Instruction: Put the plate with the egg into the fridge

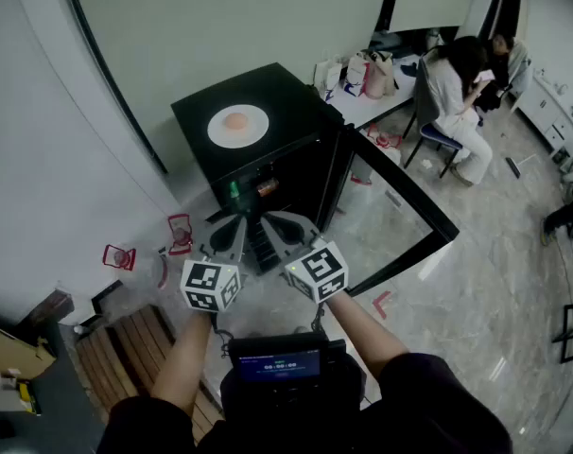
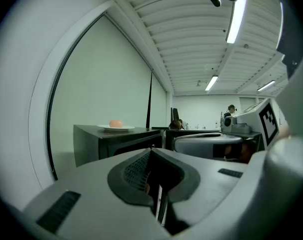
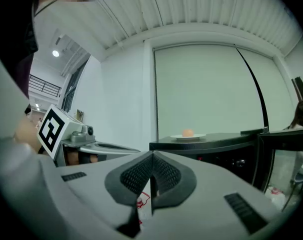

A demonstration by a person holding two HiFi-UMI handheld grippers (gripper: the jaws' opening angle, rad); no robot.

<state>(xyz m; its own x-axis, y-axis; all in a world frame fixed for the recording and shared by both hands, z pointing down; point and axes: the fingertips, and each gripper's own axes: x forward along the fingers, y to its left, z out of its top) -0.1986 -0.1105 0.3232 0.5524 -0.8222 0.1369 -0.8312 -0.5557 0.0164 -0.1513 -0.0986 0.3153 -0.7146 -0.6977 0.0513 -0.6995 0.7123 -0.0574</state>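
A white plate (image 1: 237,125) with a pale orange egg (image 1: 236,120) rests on top of a small black fridge (image 1: 296,97). The fridge's glass door (image 1: 397,211) stands swung open toward the right. Both grippers hang side by side in front of the fridge, well short of the plate. My left gripper (image 1: 232,222) is shut with nothing in it, and my right gripper (image 1: 279,221) is shut and empty too. The plate (image 2: 116,128) and egg (image 2: 116,123) show far off in the left gripper view, and again as plate (image 3: 188,136) and egg (image 3: 188,132) in the right gripper view.
A person (image 1: 457,93) sits on a chair at a cluttered table (image 1: 376,88) behind the fridge. Small red frames (image 1: 178,232) lie on the floor at left. A wooden slatted platform (image 1: 126,348) is near my feet. Red tape marks (image 1: 381,303) dot the marble floor.
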